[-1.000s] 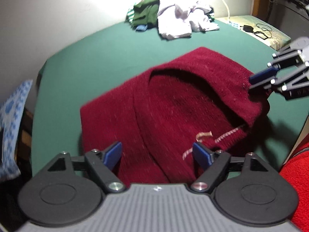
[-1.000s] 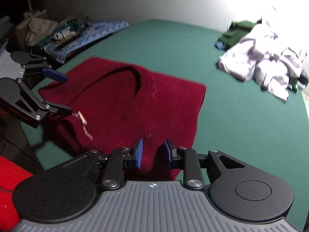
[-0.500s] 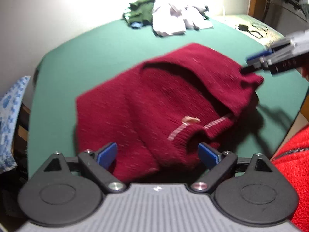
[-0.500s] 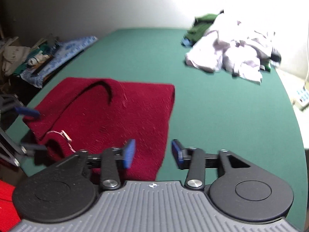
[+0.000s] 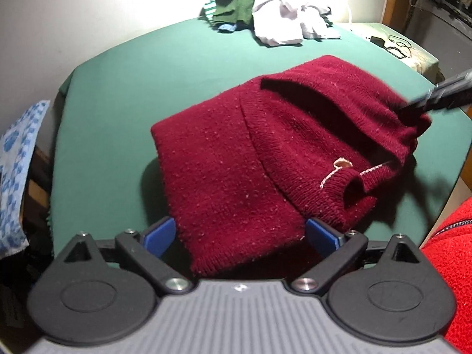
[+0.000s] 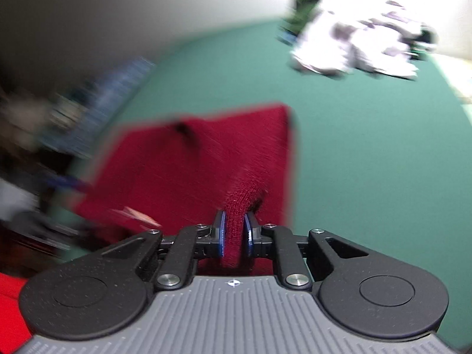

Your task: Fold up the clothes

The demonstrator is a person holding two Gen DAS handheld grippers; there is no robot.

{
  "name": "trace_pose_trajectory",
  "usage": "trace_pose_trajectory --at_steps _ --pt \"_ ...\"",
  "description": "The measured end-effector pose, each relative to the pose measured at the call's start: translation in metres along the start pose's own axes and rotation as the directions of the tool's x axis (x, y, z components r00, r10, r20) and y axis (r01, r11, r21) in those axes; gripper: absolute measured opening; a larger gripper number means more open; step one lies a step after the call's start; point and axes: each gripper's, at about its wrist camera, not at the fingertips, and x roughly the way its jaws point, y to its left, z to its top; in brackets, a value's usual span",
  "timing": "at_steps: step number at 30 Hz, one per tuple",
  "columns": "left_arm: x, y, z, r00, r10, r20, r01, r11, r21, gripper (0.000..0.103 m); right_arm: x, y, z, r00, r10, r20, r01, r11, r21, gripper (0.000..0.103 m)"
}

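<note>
Sweater (image 5: 236,159): dark red knit, lying on the green table (image 5: 124,94) near its front edge, folded over itself with a ribbed cuff and pale stitched trim showing at the near right.
Change: half a second ago the right gripper's fingers stood apart beside the cloth; now they are clenched on a raised fold of it.
Right gripper (image 6: 235,237): blue pads pinch a ridge of knit, lifted above the rest; this view is blurred.
Left gripper (image 5: 240,236): released, fingers wide apart either side of the near hem, as before.
Hem: closer to the left gripper than a second ago.
Clothes pile (image 5: 274,20): white and green, far side of the table, well apart.
Red fleece sleeve (image 5: 451,265): at the right edge.
</note>
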Motion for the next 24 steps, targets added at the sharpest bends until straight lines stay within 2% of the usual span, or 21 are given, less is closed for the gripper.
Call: trace_pose_trajectory --at_steps 2,5,8,11,14,17,19,22,24 --pt "-0.001 0.002 0.0 1.0 -0.011 0.005 0.011 1.0 0.008 0.096 0.005 -0.002 -0.006 0.999 -0.049 -0.012 0.049 0.999 0.001 0.017" --pt "-0.007 0.005 0.002 0.999 -0.027 0.03 0.026 0.999 0.023 0.096 -0.004 0.006 -0.001 0.997 -0.078 -0.002 0.078 0.997 -0.017 0.031" --pt "-0.013 0.009 0.003 0.996 -0.054 0.067 0.052 0.998 0.028 0.099 -0.013 0.017 0.006 0.993 -0.101 0.063 0.104 0.993 -0.055 0.031" --pt "-0.009 0.005 0.001 0.994 -0.088 0.063 0.086 0.996 0.027 0.096 -0.009 0.025 0.013 0.989 -0.103 0.11 0.112 0.991 -0.076 0.029" --pt "-0.003 0.0 -0.001 0.991 -0.122 0.053 0.121 0.992 0.026 0.09 0.01 0.032 0.011 0.987 -0.132 0.091 0.141 0.984 -0.111 0.024" --pt "0.001 -0.007 -0.005 0.989 -0.143 0.042 0.142 0.989 0.039 0.096 0.024 0.031 0.008 0.985 -0.165 0.056 0.17 0.979 -0.116 0.025" --pt "0.002 -0.011 -0.007 0.991 -0.133 0.033 0.13 0.989 0.065 0.096 0.025 0.033 0.008 0.983 -0.175 0.049 0.181 0.971 -0.155 0.025" --pt "0.003 0.004 -0.003 0.992 -0.118 0.039 0.118 0.993 0.002 0.094 0.019 0.033 0.017 0.983 -0.178 0.052 0.184 0.973 -0.136 0.026" --pt "0.004 0.017 0.0 0.993 -0.107 0.044 0.109 0.993 -0.049 0.097 0.013 0.03 0.023 0.981 -0.18 0.07 0.186 0.979 -0.085 0.032"
